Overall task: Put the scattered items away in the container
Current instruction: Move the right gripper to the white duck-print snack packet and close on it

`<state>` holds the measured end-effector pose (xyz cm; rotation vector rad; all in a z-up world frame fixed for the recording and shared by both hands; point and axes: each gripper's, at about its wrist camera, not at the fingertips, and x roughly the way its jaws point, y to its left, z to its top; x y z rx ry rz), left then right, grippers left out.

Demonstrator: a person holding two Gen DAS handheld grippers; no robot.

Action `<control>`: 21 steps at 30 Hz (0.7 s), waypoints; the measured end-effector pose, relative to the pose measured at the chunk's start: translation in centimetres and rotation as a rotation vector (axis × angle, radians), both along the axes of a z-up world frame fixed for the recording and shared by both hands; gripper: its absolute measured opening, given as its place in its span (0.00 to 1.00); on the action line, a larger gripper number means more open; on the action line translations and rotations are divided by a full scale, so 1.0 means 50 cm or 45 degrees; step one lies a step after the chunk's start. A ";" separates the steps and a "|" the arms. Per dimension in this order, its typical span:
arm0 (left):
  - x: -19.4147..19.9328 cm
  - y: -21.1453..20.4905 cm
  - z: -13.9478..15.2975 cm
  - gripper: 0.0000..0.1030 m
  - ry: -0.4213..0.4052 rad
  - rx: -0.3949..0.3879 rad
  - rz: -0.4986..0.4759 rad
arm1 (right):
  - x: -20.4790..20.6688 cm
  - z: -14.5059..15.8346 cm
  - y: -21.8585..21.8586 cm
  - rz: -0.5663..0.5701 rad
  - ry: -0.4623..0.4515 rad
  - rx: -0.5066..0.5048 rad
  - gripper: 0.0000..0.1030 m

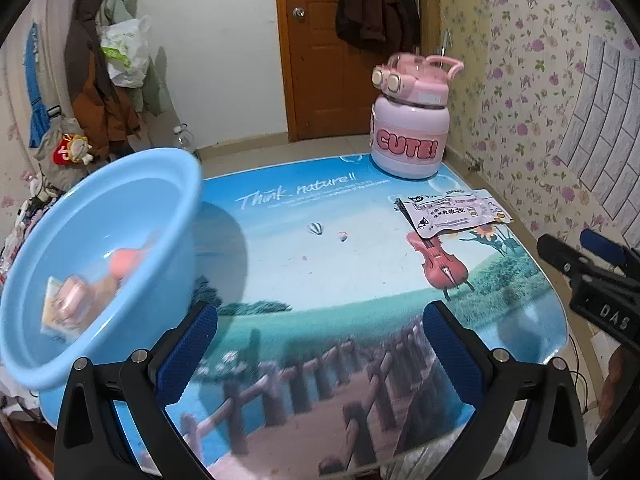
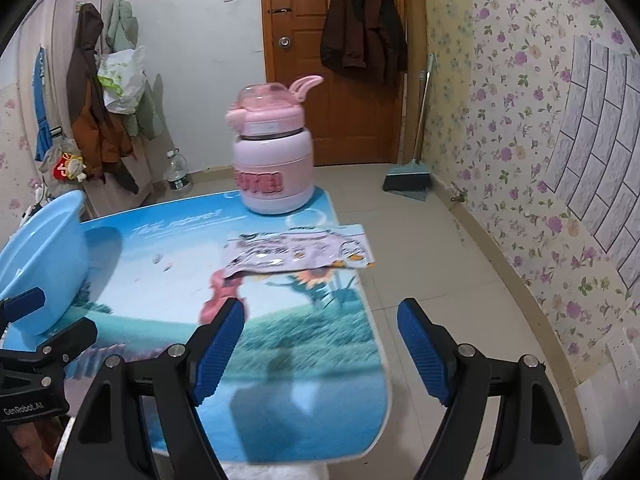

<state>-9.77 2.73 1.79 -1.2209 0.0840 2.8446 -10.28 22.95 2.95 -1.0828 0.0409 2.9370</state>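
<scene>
Both tools, left [image 1: 320, 356] & right [image 2: 320, 356], open, empty. Packet [image 2: 300, 252] overhangs worktop [image 2: 304, 360] edge; clumsy nudge could drop it before reaching basin [image 1: 100, 264].

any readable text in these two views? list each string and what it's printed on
"CUTE!" – pink bottle
"Think nature!!" – printed table mat; the smaller line under it is unreadable
"DAS" – right gripper body, seen from the left wrist view
"GenRobot.AI" – left gripper body, seen from the right wrist view
Flat packet: printed characters too small to read
</scene>
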 end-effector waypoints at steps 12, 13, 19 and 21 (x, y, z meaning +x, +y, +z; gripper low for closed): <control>-0.122 0.048 -0.017 1.00 -0.050 -0.025 -0.024 | -0.135 -0.011 0.060 0.042 -0.084 -0.087 0.78; -0.131 0.050 -0.020 1.00 -0.055 -0.023 -0.025 | -0.142 -0.015 0.062 0.045 -0.091 -0.090 0.78; -0.169 0.067 -0.035 1.00 -0.074 -0.046 -0.045 | -0.189 -0.048 0.084 0.048 -0.154 -0.151 0.78; -0.185 0.072 -0.042 1.00 -0.086 -0.047 -0.050 | -0.203 -0.057 0.093 0.045 -0.175 -0.176 0.78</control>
